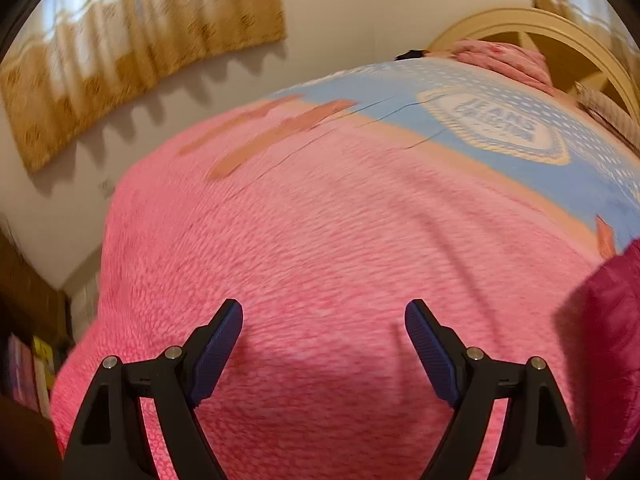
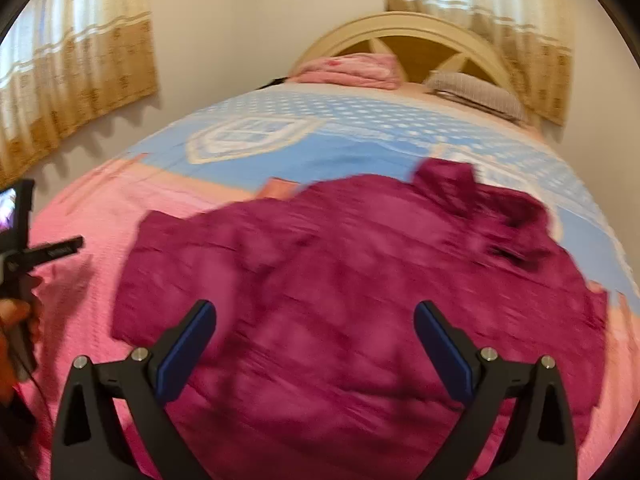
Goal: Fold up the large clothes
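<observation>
A large magenta garment lies spread and rumpled on the pink and blue bedspread, its collar end toward the headboard. My right gripper hangs open above the garment's near part, nothing between its blue pads. My left gripper is open over bare pink bedspread, with only an edge of the garment showing at the right rim of the left wrist view. The left gripper's body and the hand holding it show at the left edge of the right wrist view, off the garment's left side.
A folded pink blanket and a striped pillow lie at the cream headboard. Curtains hang on the walls left and behind. A dark shelf with books stands beside the bed's left side.
</observation>
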`<control>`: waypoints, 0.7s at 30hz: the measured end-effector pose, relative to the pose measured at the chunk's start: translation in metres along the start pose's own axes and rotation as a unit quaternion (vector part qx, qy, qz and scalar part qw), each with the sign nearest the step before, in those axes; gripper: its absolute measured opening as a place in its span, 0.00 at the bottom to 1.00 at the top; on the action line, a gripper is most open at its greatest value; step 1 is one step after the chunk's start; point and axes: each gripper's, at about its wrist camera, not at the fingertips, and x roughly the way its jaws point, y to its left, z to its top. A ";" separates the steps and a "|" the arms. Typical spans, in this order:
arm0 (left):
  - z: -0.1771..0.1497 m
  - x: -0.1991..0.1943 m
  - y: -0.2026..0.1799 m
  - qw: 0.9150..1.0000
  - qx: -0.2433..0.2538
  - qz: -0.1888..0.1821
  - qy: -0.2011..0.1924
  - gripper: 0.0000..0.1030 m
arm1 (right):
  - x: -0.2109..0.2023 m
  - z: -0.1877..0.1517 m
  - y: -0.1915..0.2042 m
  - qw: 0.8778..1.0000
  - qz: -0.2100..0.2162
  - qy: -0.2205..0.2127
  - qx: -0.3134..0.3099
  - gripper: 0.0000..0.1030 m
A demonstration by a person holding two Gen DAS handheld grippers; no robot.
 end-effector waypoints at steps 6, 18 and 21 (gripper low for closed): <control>-0.007 0.006 0.018 1.000 -0.003 -0.005 0.013 0.81 | 0.051 0.011 0.034 0.997 0.048 0.053 -0.006 0.79; 0.002 -0.034 -0.025 0.999 0.027 -0.041 -0.013 0.81 | 0.001 0.005 0.000 0.999 0.033 0.016 0.013 0.12; 0.004 -0.046 -0.048 0.998 0.041 -0.049 -0.023 0.81 | -0.017 0.002 -0.035 1.000 0.006 0.004 0.029 0.12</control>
